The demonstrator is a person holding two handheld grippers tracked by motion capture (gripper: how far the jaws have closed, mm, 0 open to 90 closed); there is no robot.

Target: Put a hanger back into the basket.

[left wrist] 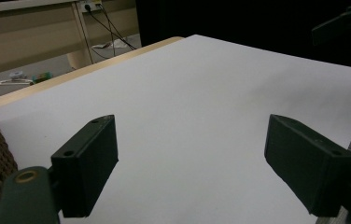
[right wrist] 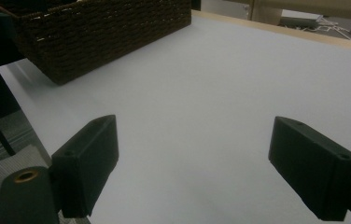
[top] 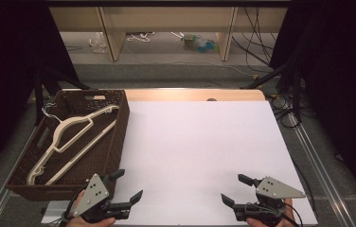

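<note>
The dark brown woven wicker basket (top: 115,124) sits at the left edge of the white table sheet (top: 200,151), and inside it lie 2 cream plastic clothes hangers (top: 67,137), stacked slantwise with their thin metal hooks toward the far left corner. The left gripper (top: 128,187) hovers low over the sheet just beside the basket's near right corner, its 2 black jaws spread wide with nothing between them; the left gripper view shows bare white sheet in the gap. The right gripper (top: 235,188) sits well apart, near the sheet's front right, jaws equally wide and empty. The likely trouble from here is the hangers themselves: they overlap, so pinching 1 could drag the other up with it, or a hook could snag in the basket's weave. The left jaws could also knock the basket wall and shove it.
</note>
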